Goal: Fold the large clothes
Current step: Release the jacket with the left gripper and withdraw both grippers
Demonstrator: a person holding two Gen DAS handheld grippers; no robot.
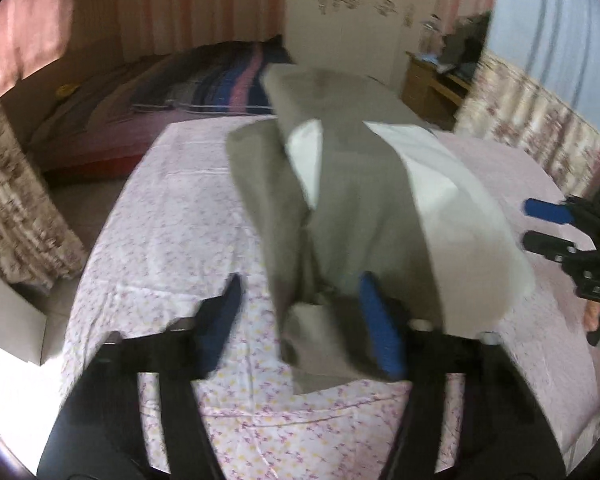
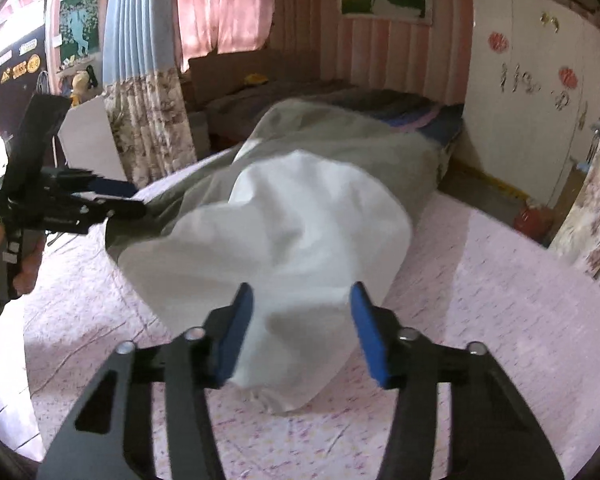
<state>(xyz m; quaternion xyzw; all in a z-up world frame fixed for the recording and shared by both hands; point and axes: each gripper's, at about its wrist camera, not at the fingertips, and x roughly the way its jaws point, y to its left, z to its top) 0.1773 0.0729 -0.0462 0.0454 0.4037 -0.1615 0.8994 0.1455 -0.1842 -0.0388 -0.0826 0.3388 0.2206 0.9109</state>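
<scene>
A large grey and white garment [image 1: 360,208] is in the air above the pink floral bed [image 1: 172,248]; it billows and looks blurred. In the right wrist view the garment [image 2: 300,232] shows its white part near me and its grey part behind. My left gripper [image 1: 300,320] is open, and the grey cloth hangs between its blue fingers, over the right pad [image 1: 380,328]. My right gripper [image 2: 300,332] is open, with the white cloth lying between its fingers. The right gripper also shows at the right edge of the left wrist view [image 1: 556,224], and the left gripper at the left of the right wrist view [image 2: 128,200].
A second bed with a dark striped blanket [image 1: 228,84] stands behind. A white wardrobe [image 2: 532,92] is at the right, flowered curtains [image 2: 148,128] at the left, a wooden bedside stand [image 1: 432,84] beyond the bed, and a white box [image 1: 16,312] at the bed's left.
</scene>
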